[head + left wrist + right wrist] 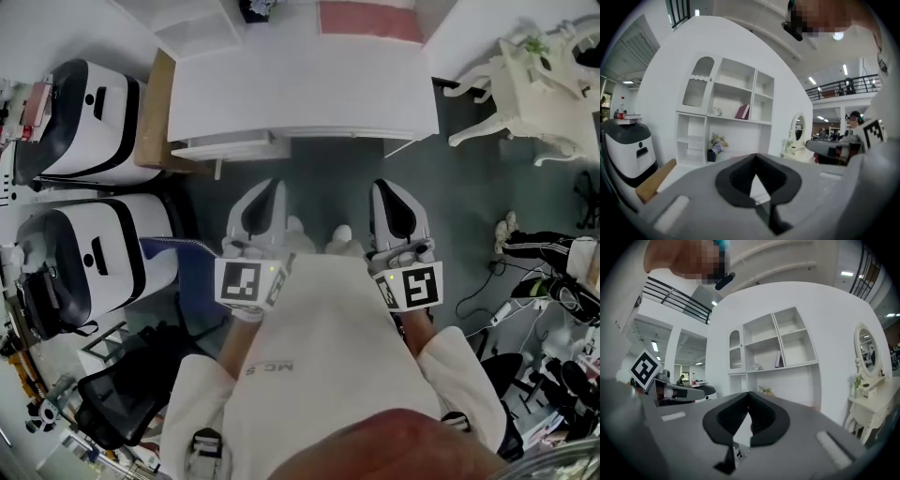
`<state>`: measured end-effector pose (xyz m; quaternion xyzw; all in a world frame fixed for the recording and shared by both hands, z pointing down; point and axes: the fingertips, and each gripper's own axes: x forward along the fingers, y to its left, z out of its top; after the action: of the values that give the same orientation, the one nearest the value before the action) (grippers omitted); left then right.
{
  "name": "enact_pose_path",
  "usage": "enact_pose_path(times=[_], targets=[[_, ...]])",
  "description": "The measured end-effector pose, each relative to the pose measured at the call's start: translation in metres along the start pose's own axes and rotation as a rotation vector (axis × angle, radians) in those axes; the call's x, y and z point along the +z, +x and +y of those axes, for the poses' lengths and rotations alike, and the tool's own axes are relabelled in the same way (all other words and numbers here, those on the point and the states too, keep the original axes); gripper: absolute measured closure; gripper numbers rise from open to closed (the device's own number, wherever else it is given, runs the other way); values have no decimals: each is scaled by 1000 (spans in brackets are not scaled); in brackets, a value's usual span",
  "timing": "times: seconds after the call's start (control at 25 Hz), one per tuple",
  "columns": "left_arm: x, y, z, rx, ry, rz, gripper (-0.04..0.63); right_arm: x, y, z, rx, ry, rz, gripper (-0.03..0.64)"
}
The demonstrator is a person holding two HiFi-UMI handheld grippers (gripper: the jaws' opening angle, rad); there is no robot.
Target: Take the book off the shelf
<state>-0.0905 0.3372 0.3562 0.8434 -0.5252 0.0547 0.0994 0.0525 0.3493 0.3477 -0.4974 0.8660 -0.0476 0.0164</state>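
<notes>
A dark red book (743, 111) leans upright on the middle shelf of the white shelf unit (726, 93), well beyond both grippers. The right gripper view shows the same book (778, 359) as a thin dark spine on the shelf unit (773, 348). The head view shows only the unit's white top (300, 89); the book is hidden there. My left gripper (265, 190) and right gripper (389, 192) are held side by side in front of the unit, some way short of it. Both are shut, fingertips meeting, with nothing between them.
Two white and black machines (89, 122) (94, 248) stand at the left beside a wooden board (155, 112). A white dressing table with a mirror (525, 70) is at the right, with cables on the floor (525, 300). A small flower pot (715, 147) sits on a low shelf.
</notes>
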Motion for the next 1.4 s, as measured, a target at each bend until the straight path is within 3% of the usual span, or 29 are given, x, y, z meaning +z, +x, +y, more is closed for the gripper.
enact_pose_path(times=[0.36,0.64,0.96,1.4], targets=[[18,-9,67,-55,-7,-45,595,3,69,46,-31,29,-8,630],[26,11,106,-103,-32,-52,595,11,118,59,-44,-22,-39,630],[55,120,126,-106,-30,-53,595,26,195,-25,-45,-36,-57,614],[115,280,138,-46,50,-72,595,76,319,-153,12,-65,-156,557]])
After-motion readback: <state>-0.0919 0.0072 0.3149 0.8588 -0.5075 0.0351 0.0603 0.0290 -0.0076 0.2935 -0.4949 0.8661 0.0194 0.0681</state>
